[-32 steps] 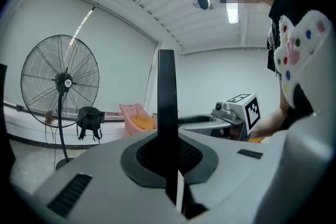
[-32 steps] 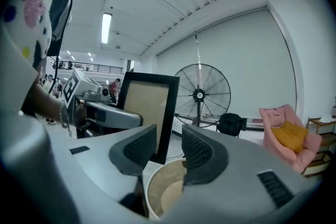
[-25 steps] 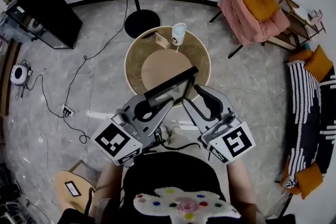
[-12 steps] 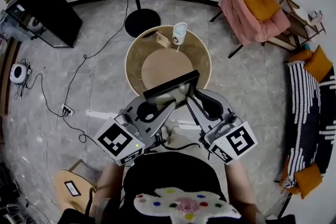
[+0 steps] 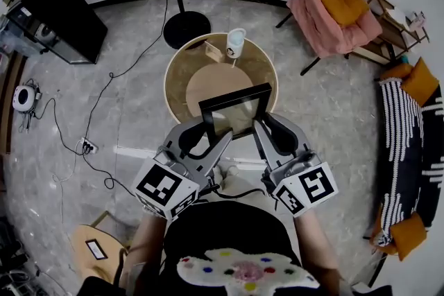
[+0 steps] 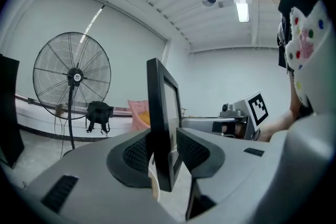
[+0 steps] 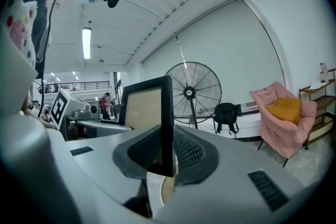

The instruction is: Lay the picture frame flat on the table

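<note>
Fingers point(image 7: 193, 152) of the right gripper point(image 7: 167, 150) have just been closing onto the black rectangular picture frame point(image 5: 236, 111), upright mid-picture over the near rim of the round wooden table point(image 5: 182, 76); those of the left gripper point(image 6: 164, 150) have just been opening around it, seemingly ceding hold for lowering.

Left tool point(image 5: 214, 132) just opening, frame point(image 5: 236, 111) between, seemingly loose; right tool point(image 5: 267, 125) closing on frame.

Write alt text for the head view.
Seen from above, a black picture frame is held up over the near edge of a round wooden table between two grippers. The right gripper, fingers just closing, clamps its right edge. The left gripper, fingers just opening, has the left edge between them. A white cup stands at the table's far side.
</note>
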`<action>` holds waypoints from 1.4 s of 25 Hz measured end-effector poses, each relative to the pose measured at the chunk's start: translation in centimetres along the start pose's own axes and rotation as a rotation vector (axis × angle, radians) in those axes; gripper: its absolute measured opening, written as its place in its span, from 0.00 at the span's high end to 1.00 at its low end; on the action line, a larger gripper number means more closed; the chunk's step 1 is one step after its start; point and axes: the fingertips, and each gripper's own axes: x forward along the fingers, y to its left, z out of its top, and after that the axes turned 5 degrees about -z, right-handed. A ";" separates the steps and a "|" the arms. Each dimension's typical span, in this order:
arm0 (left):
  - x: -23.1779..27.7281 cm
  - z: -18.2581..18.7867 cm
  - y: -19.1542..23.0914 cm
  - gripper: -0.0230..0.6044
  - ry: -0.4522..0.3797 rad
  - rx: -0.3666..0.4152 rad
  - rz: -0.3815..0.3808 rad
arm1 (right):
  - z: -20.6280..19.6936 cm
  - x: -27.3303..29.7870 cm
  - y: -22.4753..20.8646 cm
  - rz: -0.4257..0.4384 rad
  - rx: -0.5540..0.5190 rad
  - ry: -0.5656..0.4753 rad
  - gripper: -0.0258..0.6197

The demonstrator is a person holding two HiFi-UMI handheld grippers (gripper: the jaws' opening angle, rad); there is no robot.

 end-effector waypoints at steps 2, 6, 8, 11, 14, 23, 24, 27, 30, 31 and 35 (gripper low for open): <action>-0.2 -0.3 0.4 0.73 0.009 -0.010 0.025 | 0.0 -0.1 -0.5 -0.021 0.001 0.002 0.82; -0.3 -0.8 0.4 0.69 0.019 -0.029 0.043 | -0.3 -0.4 -1.2 -0.060 -0.007 0.012 0.82; -0.4 -1.0 0.2 0.69 0.022 -0.022 0.047 | -0.4 -0.5 -1.6 -0.084 -0.004 0.014 0.82; -0.5 -1.1 0.2 0.70 0.006 -0.024 0.072 | -0.7 -0.5 -1.8 -0.092 0.010 0.016 0.82; -0.6 -1.3 0.9 0.80 -0.013 -0.035 0.133 | -0.9 -0.3 -1.8 -0.100 0.008 0.022 0.82; 0.5 -4.1 2.4 0.81 0.067 -0.047 0.153 | -3.9 0.2 -2.5 -0.134 0.010 0.094 0.82; 0.6 -4.6 2.5 0.81 0.079 -0.050 0.152 | -4.4 0.3 -2.6 -0.137 0.014 0.106 0.82; 1.0 -6.4 2.9 0.81 0.117 -0.069 0.150 | -6.1 0.7 -3.0 -0.144 0.010 0.143 0.82; 1.2 -8.7 3.8 0.81 0.151 -0.106 0.160 | -8.3 1.5 -3.3 -0.148 0.009 0.178 0.82; 1.3 -9.5 4.1 0.81 0.164 -0.120 0.164 | -9.2 1.7 -3.4 -0.149 0.015 0.191 0.82; 1.9 -13.1 5.1 0.81 0.213 -0.164 0.166 | -12.8 2.7 -4.2 -0.150 0.033 0.243 0.82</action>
